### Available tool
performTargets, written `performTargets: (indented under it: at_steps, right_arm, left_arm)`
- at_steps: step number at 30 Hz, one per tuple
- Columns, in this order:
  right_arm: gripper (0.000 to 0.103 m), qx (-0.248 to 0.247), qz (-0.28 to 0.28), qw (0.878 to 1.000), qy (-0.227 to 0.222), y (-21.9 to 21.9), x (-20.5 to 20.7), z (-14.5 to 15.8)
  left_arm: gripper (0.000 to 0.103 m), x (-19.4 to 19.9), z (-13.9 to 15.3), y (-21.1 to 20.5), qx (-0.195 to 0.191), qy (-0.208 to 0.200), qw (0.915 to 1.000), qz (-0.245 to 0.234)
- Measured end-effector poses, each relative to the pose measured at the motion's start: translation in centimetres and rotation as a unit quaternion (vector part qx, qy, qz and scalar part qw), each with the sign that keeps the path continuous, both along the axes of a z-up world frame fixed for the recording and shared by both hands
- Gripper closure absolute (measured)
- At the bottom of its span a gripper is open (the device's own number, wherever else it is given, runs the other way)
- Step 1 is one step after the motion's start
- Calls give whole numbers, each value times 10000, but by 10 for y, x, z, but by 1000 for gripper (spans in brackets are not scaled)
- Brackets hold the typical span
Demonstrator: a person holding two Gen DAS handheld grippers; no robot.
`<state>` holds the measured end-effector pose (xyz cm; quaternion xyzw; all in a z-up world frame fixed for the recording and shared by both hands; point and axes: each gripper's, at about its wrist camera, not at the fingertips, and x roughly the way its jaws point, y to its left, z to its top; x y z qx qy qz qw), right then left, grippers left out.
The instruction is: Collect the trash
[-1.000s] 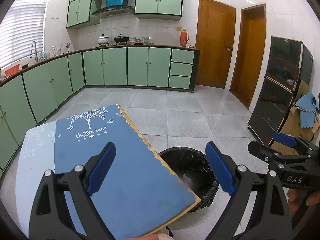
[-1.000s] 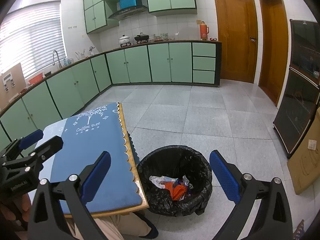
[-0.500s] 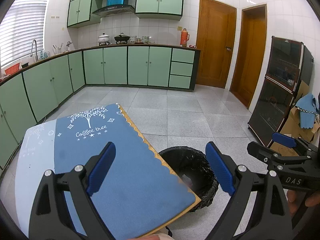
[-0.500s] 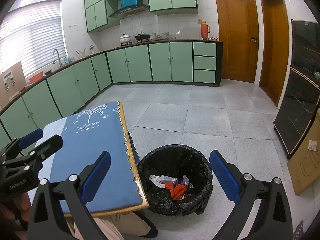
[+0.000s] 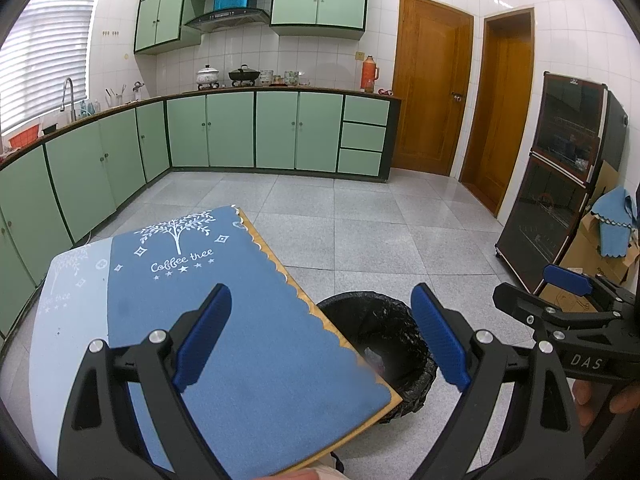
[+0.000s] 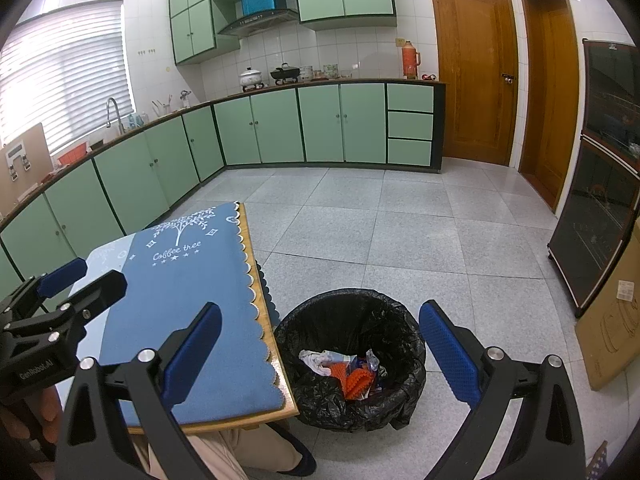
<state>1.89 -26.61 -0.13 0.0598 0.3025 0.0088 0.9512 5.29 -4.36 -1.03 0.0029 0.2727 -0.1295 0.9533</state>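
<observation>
Both grippers held over the near end of the tabletop, beside the black bin. Left gripper with jaws wide apart, nothing between them; right gripper the same, jaws apart and empty.

Task judged as nearly finished or finished. Trash already lying at the bottom of the bin: white crumpled paper, something orange, some wrappers. On the blue cloth that covers the tabletop, no loose piece visible in either view. Nothing seen on the floor around the bin either. What is left, if anything, cannot be told; perhaps only a last check of the far end of the tabletop.

Right wrist view looking down into the bin, so the contents clearly shown, also a trouser leg and a shoe under the tabletop edge next to the bin. Left wrist view showing the bin half hidden behind the tabletop corner, contents almost not visible. Only in this view, far right of the bin, a blue rag on a cardboard box.
</observation>
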Motion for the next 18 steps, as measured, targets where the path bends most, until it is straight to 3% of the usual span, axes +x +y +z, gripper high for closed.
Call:
performTargets:
  at_steps: [18]
  right_arm:
    - [6, 0, 3, 10000, 12, 0, 1, 0]
  left_arm:
    - [15, 0, 0, 0, -10, 13, 10000, 4]
